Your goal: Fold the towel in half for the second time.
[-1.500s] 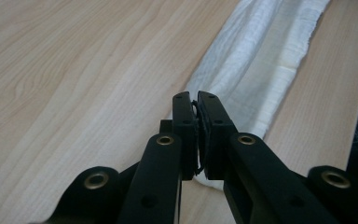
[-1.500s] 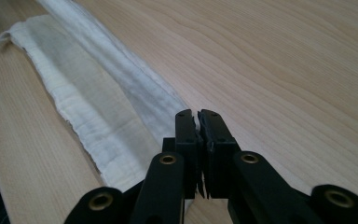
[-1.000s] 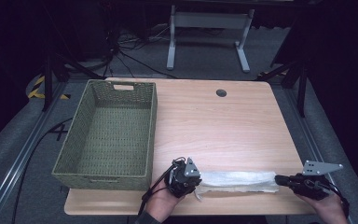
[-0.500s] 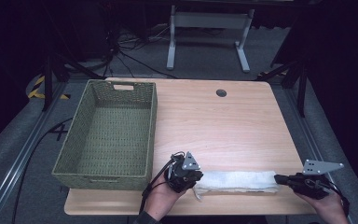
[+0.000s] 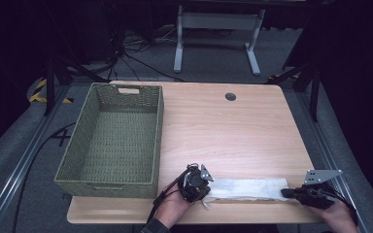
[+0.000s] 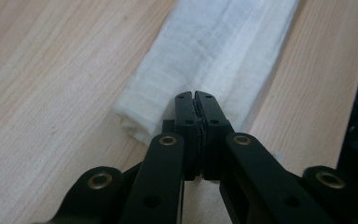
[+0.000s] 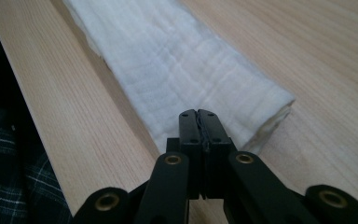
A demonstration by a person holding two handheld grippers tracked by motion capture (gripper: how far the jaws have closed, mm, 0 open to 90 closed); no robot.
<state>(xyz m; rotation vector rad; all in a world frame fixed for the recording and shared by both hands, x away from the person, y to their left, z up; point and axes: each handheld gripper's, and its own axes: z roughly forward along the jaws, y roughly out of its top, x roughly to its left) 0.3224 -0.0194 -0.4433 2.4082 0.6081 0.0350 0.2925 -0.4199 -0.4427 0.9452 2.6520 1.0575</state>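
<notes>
- Where the pale wood desk [image 5: 233, 131] stands, dark floor, cables and a green wicker basket [image 5: 111, 141] (at 9 o'clock) surround it.
- White folded cloth [image 5: 247, 188] lies at 6 o'clock, long and crinkled.
- Left tool [image 5: 200, 187] and right tool [image 5: 286, 193] each pinch one cloth end.

Cloth [image 6: 223, 51] far end cut off by top edge, both gripper views.

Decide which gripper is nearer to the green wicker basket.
Left. The left gripper, at the folded white cloth's left end, sits just off the basket's near right corner; the right gripper is at the cloth's far end.
</notes>
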